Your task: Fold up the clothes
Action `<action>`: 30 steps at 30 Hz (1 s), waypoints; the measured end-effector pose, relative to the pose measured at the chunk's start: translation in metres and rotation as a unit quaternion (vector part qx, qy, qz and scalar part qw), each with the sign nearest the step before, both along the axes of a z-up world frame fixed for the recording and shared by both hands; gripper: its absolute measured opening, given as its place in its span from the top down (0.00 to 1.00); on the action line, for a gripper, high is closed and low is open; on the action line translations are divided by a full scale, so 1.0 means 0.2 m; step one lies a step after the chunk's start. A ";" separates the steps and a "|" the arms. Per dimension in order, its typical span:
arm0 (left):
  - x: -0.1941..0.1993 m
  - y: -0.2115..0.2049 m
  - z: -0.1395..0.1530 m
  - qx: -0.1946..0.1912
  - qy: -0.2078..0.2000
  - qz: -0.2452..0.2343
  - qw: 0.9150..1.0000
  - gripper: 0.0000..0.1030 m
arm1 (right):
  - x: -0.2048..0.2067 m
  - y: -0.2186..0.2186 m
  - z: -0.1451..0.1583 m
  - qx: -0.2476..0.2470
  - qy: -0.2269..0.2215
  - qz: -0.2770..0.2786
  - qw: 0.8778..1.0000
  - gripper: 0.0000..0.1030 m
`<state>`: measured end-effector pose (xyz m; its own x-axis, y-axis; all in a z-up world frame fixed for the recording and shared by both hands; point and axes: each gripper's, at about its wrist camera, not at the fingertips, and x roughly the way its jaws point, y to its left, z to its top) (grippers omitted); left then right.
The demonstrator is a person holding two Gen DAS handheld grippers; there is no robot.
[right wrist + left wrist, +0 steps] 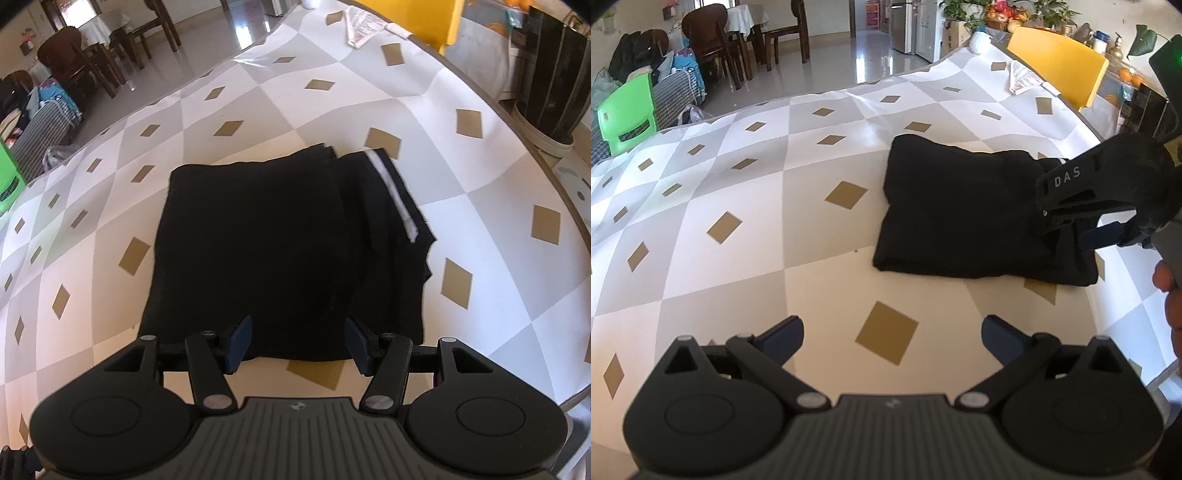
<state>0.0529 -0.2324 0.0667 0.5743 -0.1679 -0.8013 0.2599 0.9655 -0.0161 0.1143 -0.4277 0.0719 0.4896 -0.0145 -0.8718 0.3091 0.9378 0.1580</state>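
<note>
While folded black garment (pixel 280 251) lies ahead, right tool (pixel 299 341) open, seemingly empty; left tool (pixel 892 338) wide, empty.

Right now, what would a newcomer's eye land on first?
The folded black garment lying on the diamond-patterned tablecloth, a white stripe at its right edge. The right tongs hang open at its near edge; the left tongs, open too, hang over bare cloth.
</note>
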 end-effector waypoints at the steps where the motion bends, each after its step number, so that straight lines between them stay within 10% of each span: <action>1: 0.00 0.01 0.00 0.000 0.001 0.002 1.000 0.00 | 0.00 0.02 0.00 -0.001 0.000 0.004 1.000 0.47; 30: -0.04 0.42 0.03 -0.010 0.007 0.076 0.997 0.01 | 0.02 0.58 -0.06 -0.031 0.017 0.137 0.990 0.47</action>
<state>0.0453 -0.1476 0.0736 0.5830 -0.0949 -0.8069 0.1096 0.9933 -0.0376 0.1182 -0.3125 0.0602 0.4532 0.0607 -0.8894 0.0468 0.9947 0.0917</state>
